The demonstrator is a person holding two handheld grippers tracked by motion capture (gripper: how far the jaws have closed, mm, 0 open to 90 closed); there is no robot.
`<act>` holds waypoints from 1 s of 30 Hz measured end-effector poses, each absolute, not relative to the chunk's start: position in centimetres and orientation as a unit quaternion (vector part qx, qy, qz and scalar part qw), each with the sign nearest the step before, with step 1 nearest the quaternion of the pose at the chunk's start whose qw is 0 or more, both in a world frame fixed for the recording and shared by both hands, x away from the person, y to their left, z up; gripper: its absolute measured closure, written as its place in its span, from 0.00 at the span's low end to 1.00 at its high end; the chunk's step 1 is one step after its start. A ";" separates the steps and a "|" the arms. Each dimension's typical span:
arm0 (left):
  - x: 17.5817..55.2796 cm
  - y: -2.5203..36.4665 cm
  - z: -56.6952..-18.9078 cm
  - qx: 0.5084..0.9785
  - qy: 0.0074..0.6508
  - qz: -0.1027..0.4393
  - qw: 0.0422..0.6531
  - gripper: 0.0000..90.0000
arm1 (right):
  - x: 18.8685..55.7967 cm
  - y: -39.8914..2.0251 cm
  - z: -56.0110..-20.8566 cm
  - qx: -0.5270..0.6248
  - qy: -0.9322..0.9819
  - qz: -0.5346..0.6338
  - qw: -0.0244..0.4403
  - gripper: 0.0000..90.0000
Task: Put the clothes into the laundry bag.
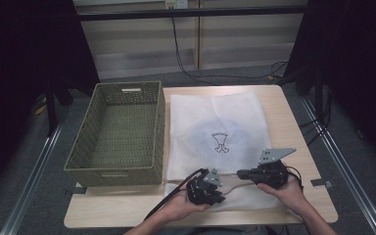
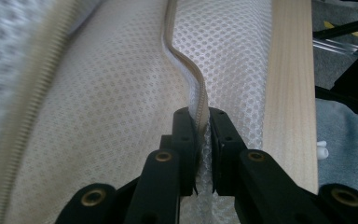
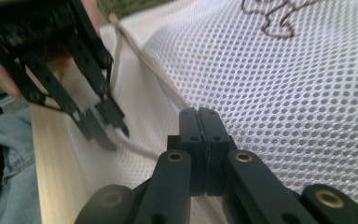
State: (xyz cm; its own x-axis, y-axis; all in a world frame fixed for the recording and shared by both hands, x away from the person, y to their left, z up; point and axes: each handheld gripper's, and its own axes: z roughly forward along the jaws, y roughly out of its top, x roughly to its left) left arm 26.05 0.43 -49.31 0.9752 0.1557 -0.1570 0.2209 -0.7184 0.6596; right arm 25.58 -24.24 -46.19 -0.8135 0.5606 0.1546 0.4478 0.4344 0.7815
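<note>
- Mesh bag (image 1: 215,132): flat on the table (image 1: 298,122), beside the basket (image 1: 120,132); its near zipper edge (image 2: 193,79) seems partly open.
- Left gripper (image 2: 203,122): nearly closed, pinching that edge.
- Right gripper (image 3: 199,116): jaws together, possibly gripping mesh.
- Progress: apparently early.

Black claws (image 1: 206,186) (image 1: 269,173) with brass-coloured rivets, grey three-cornered plates, trailing black cables.

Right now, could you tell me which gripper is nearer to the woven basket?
Left. The left gripper pinches the mesh bag edge near the woven basket; the right gripper sits farther right on the bag.
</note>
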 end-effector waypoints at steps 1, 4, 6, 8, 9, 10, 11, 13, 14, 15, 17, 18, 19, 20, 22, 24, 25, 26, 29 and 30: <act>26.1 0.4 -49.3 0.926 0.102 -0.045 0.361 0.92 | 25.5 -24.2 -46.5 0.299 0.846 0.437 0.062 1.00; 26.1 0.3 -49.3 0.926 0.106 -0.045 0.361 0.92 | 25.5 -24.0 -47.5 0.300 0.851 0.428 0.054 1.00; 26.2 0.3 -49.2 0.928 0.102 -0.044 0.355 0.92 | 25.5 -24.0 -47.7 0.300 0.852 0.425 0.053 1.00; 26.3 0.3 -49.3 0.926 0.103 -0.051 0.359 0.92 | 25.6 -23.9 -48.2 0.300 0.856 0.418 0.050 1.00; 26.4 0.2 -49.2 0.926 0.105 -0.056 0.357 0.92 | 25.7 -23.8 -48.6 0.300 0.860 0.410 0.051 1.00; 26.4 0.2 -49.2 0.927 0.110 -0.051 0.354 0.92 | 25.8 -23.8 -48.8 0.301 0.861 0.408 0.049 1.00; 26.5 0.2 -49.2 0.927 0.112 -0.050 0.353 0.91 | 25.9 -23.8 -48.9 0.299 0.862 0.407 0.049 1.00; 26.6 0.3 -49.0 0.923 0.114 -0.035 0.365 0.90 | 26.0 -23.8 -49.1 0.302 0.863 0.402 0.047 1.00; 26.6 0.3 -49.0 0.923 0.114 -0.035 0.365 0.90 | 26.0 -23.7 -49.3 0.301 0.865 0.398 0.049 1.00; 26.7 0.7 -48.7 0.915 0.128 -0.039 0.380 0.91 | 26.1 -23.6 -49.5 0.299 0.867 0.396 0.048 1.00; 26.8 0.8 -48.5 0.916 0.123 -0.034 0.381 0.92 | 26.2 -23.5 -49.7 0.300 0.868 0.392 0.046 1.00; 26.8 0.8 -48.3 0.918 0.126 -0.024 0.376 0.92 | 26.3 -23.5 -49.8 0.300 0.871 0.386 0.046 1.00; 26.7 0.7 -48.5 0.917 0.132 -0.018 0.376 0.92 | 26.4 -23.4 -49.8 0.300 0.871 0.386 0.045 0.99; 26.9 0.7 -48.5 0.925 0.122 -0.008 0.359 0.92 | 26.5 -23.4 -49.9 0.300 0.872 0.385 0.045 0.99; 26.9 0.6 -48.6 0.924 0.130 -0.007 0.359 0.92 | 26.5 -23.4 -49.9 0.300 0.872 0.384 0.044 0.99; 27.1 0.4 -49.0 0.919 0.147 -0.006 0.366 0.89 | 26.5 -23.4 -49.9 0.299 0.874 0.380 0.047 0.99; 27.1 0.5 -49.0 0.923 0.147 -0.005 0.356 0.87 | 26.5 -23.4 -49.8 0.299 0.874 0.379 0.049 0.99; 27.1 0.5 -49.0 0.923 0.147 -0.005 0.356 0.85 | 26.5 -23.4 -49.8 0.299 0.874 0.379 0.049 0.99; 27.1 0.4 -48.6 0.922 0.155 0.007 0.354 0.78 | 26.6 -23.4 -49.7 0.307 0.872 0.377 0.050 0.93; 26.7 0.4 -48.2 0.918 0.148 0.012 0.368 0.77 | 26.6 -23.5 -49.6 0.309 0.870 0.380 0.051 0.89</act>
State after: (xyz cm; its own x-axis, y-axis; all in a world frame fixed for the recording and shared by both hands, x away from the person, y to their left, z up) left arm 26.72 0.36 -48.22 0.9559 0.2802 -0.0877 0.2631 -0.6852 0.6792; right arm 26.62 -23.50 -49.63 -0.8039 0.5763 0.1471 0.4993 0.5194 0.6935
